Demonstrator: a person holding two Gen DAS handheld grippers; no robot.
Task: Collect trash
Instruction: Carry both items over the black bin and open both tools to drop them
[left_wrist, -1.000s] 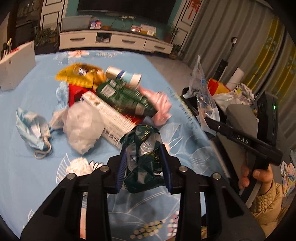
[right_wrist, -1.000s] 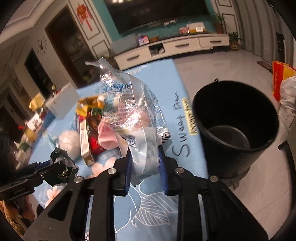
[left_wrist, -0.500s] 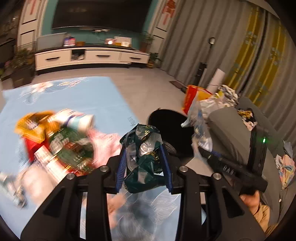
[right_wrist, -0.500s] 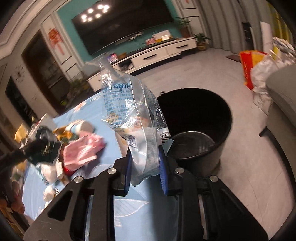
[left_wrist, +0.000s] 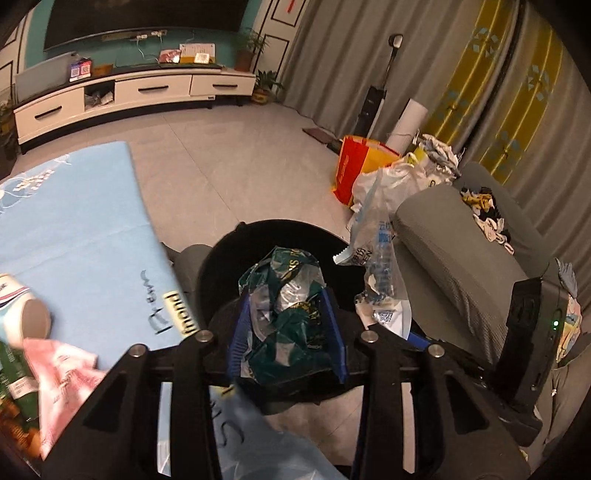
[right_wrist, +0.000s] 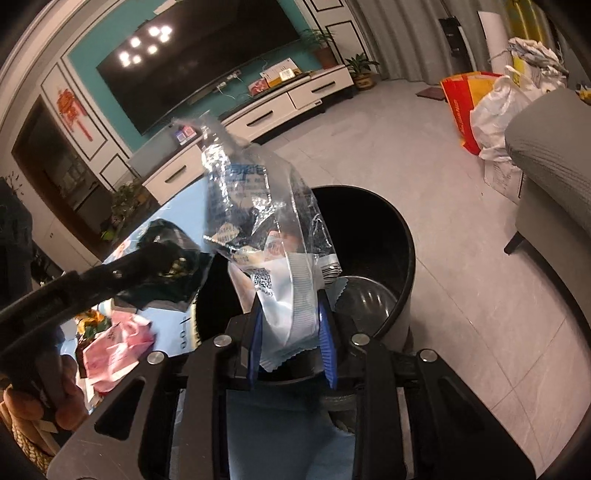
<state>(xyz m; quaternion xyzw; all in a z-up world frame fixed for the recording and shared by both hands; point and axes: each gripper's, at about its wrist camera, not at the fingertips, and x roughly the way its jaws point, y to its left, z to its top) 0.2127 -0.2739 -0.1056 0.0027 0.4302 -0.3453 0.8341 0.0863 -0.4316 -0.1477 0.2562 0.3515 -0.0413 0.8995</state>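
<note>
Left hand-held gripper (left_wrist: 286, 328) tilted down over black bin (left_wrist: 225, 251), my jaws opening around green wrapper (left_wrist: 282, 310); right hand-held gripper (right_wrist: 290, 332) alongside, opening around clear bag (right_wrist: 258, 221).

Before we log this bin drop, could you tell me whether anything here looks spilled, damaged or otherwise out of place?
Nothing looks wrong. The left tool has the crumpled green wrapper between its opening jaws, the right tool the clear plastic bag, both above the black bin. Nothing has spilled on the floor around it.
</note>
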